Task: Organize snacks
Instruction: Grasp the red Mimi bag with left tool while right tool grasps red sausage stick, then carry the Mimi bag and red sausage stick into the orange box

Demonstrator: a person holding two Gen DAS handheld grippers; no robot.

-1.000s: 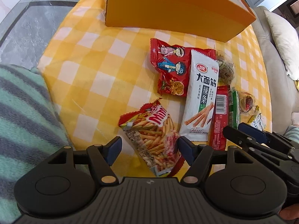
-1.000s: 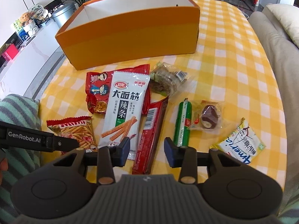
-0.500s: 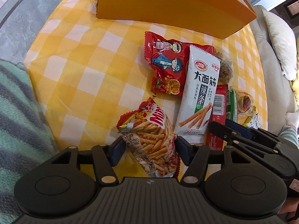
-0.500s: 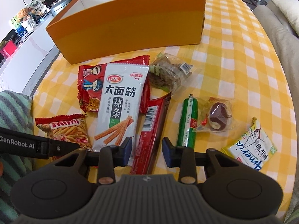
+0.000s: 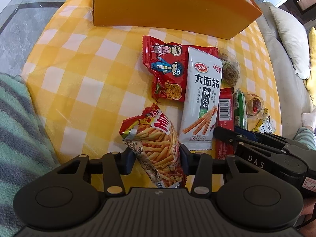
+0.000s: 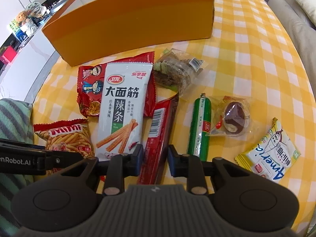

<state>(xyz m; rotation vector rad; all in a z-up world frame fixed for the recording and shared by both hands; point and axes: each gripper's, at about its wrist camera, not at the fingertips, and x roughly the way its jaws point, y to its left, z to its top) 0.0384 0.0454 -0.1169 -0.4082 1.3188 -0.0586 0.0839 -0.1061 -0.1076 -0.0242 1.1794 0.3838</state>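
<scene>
Both grippers are down among the snacks on the yellow checked tablecloth (image 6: 246,63), in front of the orange box (image 6: 134,19). The left gripper (image 5: 156,158) is closing on the Mimi stick-snack bag (image 5: 156,144): the bag bulges up between its blue pads (image 5: 129,161), squeezed and crumpled on both sides. The right gripper (image 6: 153,159) is closing too, straddling the near end of the long red bar (image 6: 160,130); the bar sits between the jaws, with a sliver of gap on the right side. Nearer the box than the red bar lies the white spicy-strip packet (image 6: 122,108), overlapping the red cartoon packet (image 6: 88,86). Just beside the red bar on its other side are the green sausage (image 6: 199,126) and, further out, a clear-wrapped egg (image 6: 233,118).
</scene>
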